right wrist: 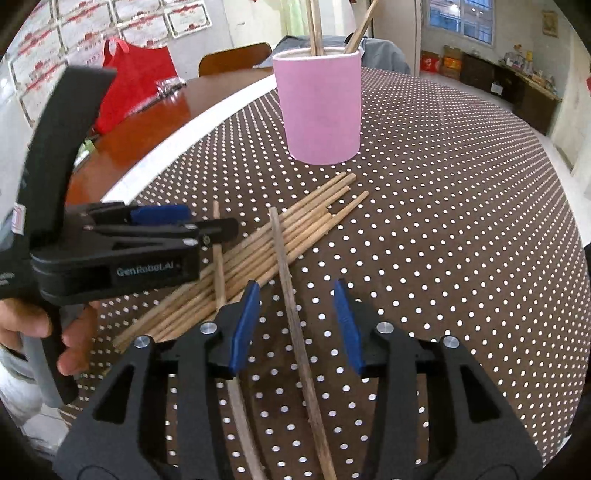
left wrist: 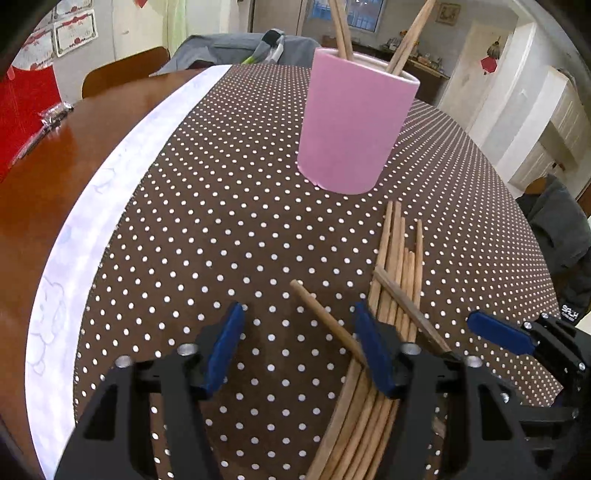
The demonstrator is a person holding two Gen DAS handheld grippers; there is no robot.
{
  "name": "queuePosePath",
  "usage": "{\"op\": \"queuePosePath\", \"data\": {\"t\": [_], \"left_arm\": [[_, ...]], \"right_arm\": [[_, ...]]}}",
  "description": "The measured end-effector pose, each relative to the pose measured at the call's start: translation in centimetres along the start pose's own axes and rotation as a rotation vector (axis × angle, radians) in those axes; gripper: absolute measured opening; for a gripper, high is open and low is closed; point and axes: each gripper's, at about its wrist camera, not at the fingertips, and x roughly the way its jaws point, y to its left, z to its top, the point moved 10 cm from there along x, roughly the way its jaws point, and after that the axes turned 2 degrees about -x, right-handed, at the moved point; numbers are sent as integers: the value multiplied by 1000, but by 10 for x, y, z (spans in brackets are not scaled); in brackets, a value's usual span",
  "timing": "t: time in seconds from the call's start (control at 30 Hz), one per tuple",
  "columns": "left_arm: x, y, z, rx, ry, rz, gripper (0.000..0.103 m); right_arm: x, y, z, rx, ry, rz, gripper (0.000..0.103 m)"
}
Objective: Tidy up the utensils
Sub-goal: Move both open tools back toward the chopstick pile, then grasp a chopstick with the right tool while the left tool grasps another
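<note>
A pink cup [left wrist: 354, 125] [right wrist: 319, 107] stands upright on the dotted cloth with a few wooden chopsticks [left wrist: 341, 29] leaning in it. A pile of chopsticks [left wrist: 399, 266] [right wrist: 291, 229] lies flat in front of it. My left gripper [left wrist: 300, 317] [right wrist: 192, 223] hangs open just left of the pile. One pale chopstick [left wrist: 321, 314] slants between its pads, and neither pad presses on it. My right gripper [right wrist: 295, 295] is open too, its pads either side of a darker chopstick [right wrist: 286, 273] without touching it. One blue pad of the right gripper [left wrist: 498, 332] shows at the right of the left wrist view.
The brown polka-dot cloth [left wrist: 221, 221] has a white border strip [left wrist: 110, 192] on the left, with bare wooden table [left wrist: 55, 155] beyond. A red bag [right wrist: 136, 74] and a chair [right wrist: 236, 57] stand at the back. A hand [right wrist: 37, 325] holds the left gripper's handle.
</note>
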Motion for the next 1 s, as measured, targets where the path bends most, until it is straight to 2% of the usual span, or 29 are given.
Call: {"op": "queuePosePath", "data": {"t": [0.13, 0.17, 0.23, 0.3, 0.37, 0.47, 0.7, 0.73, 0.8, 0.83, 0.9, 1.0], "left_arm": [[0, 2, 3, 4, -7, 9, 29], [0, 3, 4, 7, -9, 13, 25], [0, 4, 5, 10, -13, 10, 25], [2, 2, 7, 25, -16, 10, 24], [5, 0, 12, 26, -15, -5, 22], [11, -2, 20, 37, -19, -16, 19], [13, -6, 52, 63, -57, -24, 19], [11, -6, 52, 61, -48, -25, 20], [6, -3, 47, 56, -34, -15, 28], [2, -1, 44, 49, -30, -7, 36], [-1, 2, 34, 33, -7, 12, 37], [8, -2, 19, 6, 71, -33, 37]], "right_arm": [[10, -2, -2, -20, 30, -37, 40], [12, -4, -3, -24, 37, -50, 34], [16, -5, -1, -28, 41, -61, 31], [18, -7, 2, -29, 45, -82, 17], [22, -10, 6, -19, 42, -86, 9], [25, -16, 13, 17, 28, -71, 7], [31, -30, 30, 81, -10, -44, 7], [33, -31, 32, 91, -13, -34, 7], [34, -32, 33, 98, -14, -24, 7], [34, -31, 34, 97, -18, -20, 7], [34, -30, 34, 97, -21, -13, 7], [33, -29, 31, 106, -23, 4, 7]]}}
